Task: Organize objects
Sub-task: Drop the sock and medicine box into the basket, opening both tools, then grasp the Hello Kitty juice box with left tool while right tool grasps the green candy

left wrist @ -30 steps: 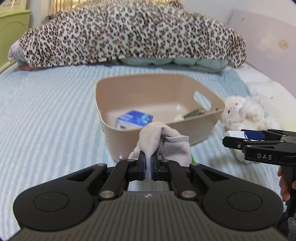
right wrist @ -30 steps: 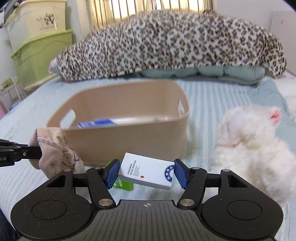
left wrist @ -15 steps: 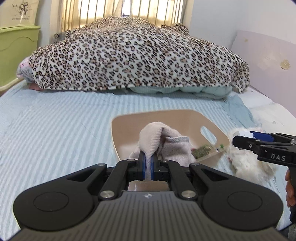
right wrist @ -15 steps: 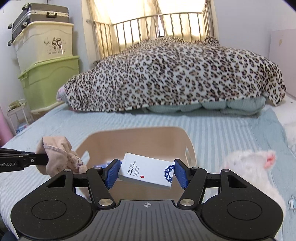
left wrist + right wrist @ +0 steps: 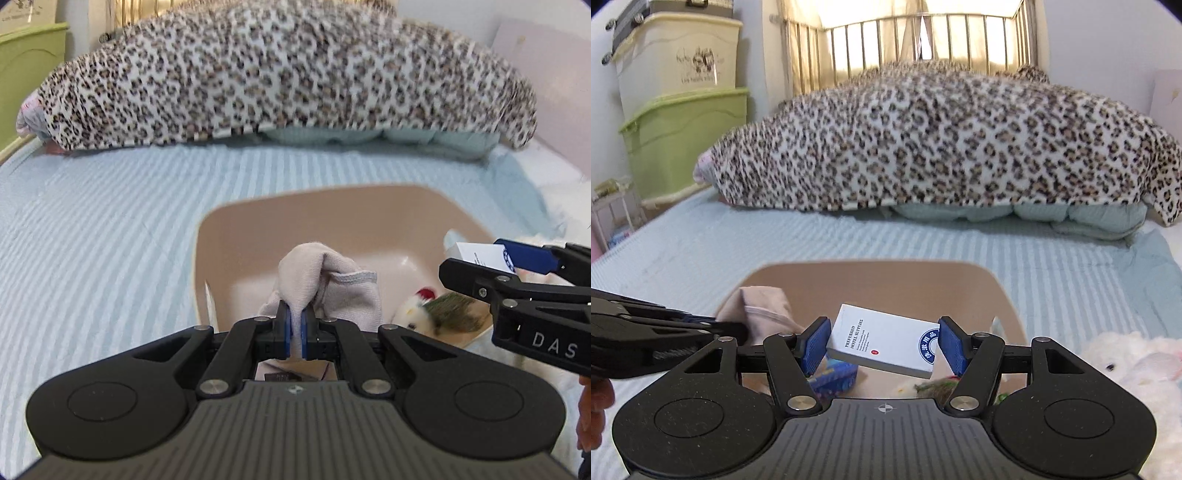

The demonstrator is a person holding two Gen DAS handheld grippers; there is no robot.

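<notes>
Bedroom setup: a bed with a ribbed, pale-blue striped bedspread (image 5: 110, 229), and one smooth beige plastic tub (image 5: 332, 206) with rounded corners sitting in the middle of it. The left tool (image 5: 294, 328) is clenched on one soft, crumpled pinkish-beige cloth (image 5: 325, 280), which bunches up just past the blue pads and hangs above the tub's inside. The right tool (image 5: 882, 345) is grasping one small white cardboard box (image 5: 882, 345) by its two ends, tilted, with printed text and a round blue logo; it's also above the tub, to the right of the cloth. Down in the tub there's a blue packet (image 5: 834, 376) and a small fuzzy toy (image 5: 436, 317) with white, red and green bits. One fluffy white plush (image 5: 1137, 369) lies on the bed just outside the tub's right wall. Behind it all is a big leopard-print fleece blanket (image 5: 942, 140) over a light-blue quilted duvet (image 5: 1015, 218), plus two stacked plastic storage bins, cream bin (image 5: 676, 62) on green bin (image 5: 683, 140), at far left.
</notes>
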